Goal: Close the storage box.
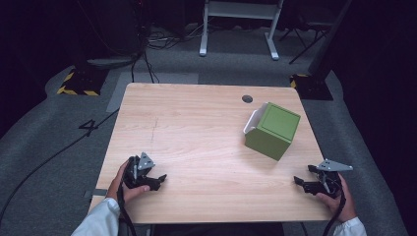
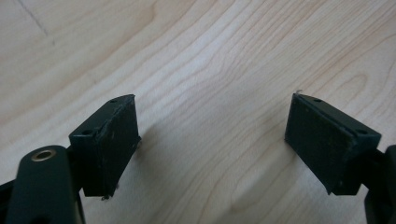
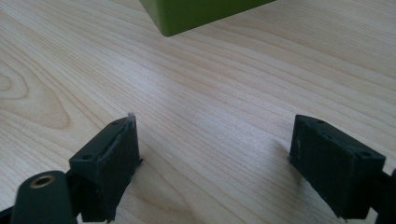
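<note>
A green box (image 1: 272, 130) lies tipped on its side at the right of the wooden table (image 1: 196, 147), with a white lining showing at its open left end. Its lower corner (image 3: 196, 16) appears at the top of the right gripper view. My left gripper (image 1: 158, 180) rests near the table's front left edge, held in a hand, its jaws wide apart over bare wood (image 2: 212, 140). My right gripper (image 1: 301, 183) sits at the front right edge, open too, its jaws pointing toward the box with nothing between them (image 3: 215, 154).
A round cable hole (image 1: 247, 99) sits near the table's far edge. Beyond the table, on the grey floor, are cables (image 1: 147, 44), a white desk frame (image 1: 241, 29) and stand bases marked with yellow-black tape (image 1: 78, 83).
</note>
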The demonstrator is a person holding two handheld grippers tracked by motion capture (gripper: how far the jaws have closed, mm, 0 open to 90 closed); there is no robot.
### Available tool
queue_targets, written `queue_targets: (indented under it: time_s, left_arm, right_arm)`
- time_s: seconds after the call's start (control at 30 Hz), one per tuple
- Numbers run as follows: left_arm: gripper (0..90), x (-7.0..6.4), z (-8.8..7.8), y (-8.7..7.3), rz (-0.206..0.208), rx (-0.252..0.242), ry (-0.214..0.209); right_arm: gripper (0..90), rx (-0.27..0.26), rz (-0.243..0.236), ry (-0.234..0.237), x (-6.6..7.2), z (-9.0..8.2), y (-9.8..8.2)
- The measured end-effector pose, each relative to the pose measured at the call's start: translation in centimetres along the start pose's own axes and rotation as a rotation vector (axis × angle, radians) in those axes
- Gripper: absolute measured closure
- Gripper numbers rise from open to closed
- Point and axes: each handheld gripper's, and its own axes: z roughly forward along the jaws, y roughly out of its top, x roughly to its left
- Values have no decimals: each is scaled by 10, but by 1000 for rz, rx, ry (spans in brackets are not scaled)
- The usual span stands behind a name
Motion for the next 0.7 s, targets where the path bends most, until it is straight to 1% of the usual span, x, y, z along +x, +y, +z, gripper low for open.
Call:
queue_targets:
  time_s: [0.03, 0.1, 0.3, 0.4, 0.7]
  left_arm:
    - [175, 2, 0, -3, -6, -16, -8]
    - [174, 3, -2, -5, 1, -18, -6]
    - [173, 3, -3, -5, -14, -14, 1]
    - [170, 2, -2, -5, -17, -16, 14]
    - [156, 2, -1, -4, -22, -13, 16]
  right_arm:
    - [157, 0, 0, 0, 0, 0, 0]
    - [157, 0, -1, -1, 0, 0, 0]
    - [157, 0, 0, 0, 0, 0, 0]
    - [160, -1, -1, 0, 0, 0, 0]
    - [160, -1, -1, 1, 0, 0, 0]
